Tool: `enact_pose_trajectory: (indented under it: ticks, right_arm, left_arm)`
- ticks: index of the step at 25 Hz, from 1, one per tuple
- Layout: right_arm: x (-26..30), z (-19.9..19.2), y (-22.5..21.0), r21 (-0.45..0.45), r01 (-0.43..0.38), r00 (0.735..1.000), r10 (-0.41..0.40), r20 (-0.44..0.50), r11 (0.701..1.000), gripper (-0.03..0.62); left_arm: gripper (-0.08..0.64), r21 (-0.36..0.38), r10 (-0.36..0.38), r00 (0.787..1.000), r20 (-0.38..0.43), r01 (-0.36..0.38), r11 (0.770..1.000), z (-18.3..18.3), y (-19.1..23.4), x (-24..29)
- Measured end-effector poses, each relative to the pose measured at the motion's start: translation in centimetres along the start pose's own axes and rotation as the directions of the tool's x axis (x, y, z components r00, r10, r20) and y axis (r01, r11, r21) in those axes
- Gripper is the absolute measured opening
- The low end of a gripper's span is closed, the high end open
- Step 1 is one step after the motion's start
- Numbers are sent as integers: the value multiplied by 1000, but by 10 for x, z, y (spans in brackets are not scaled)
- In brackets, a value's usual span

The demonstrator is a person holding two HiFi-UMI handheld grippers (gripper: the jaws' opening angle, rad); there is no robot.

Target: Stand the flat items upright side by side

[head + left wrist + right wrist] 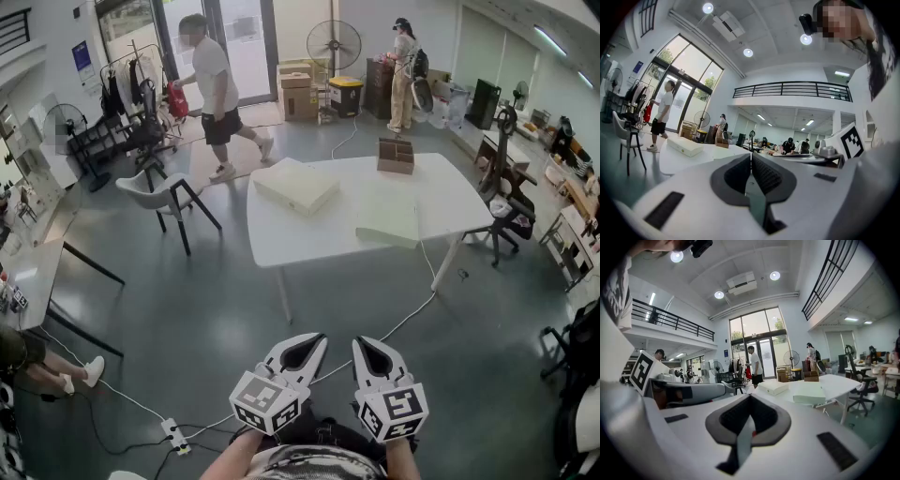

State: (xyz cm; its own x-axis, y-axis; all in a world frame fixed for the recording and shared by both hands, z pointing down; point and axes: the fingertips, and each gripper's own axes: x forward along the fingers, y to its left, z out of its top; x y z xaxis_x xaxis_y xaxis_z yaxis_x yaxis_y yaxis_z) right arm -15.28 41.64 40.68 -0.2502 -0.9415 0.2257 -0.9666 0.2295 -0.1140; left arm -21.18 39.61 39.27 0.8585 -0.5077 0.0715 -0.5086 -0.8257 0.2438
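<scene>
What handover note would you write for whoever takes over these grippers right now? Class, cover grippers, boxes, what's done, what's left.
Left gripper: shut, empty, over the floor short of the table.
Right gripper: shut, empty, beside it.
Things: cream box and pale green box lie flat on the table, apart. A small brown box sits near the far edge.
Done: nothing yet.
Left: step up to the table and stand both flat boxes upright, side by side.
</scene>
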Motion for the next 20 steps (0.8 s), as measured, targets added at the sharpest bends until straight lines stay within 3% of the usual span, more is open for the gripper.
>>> enact_pose_trajectory:
  ticks: [20]
  right_arm:
    - [23,-6,-42,140,-19,1000,17,17,990,-2]
  left_arm:
    - [17,-3,22,998,-55,-22,1000,-4,13,36]
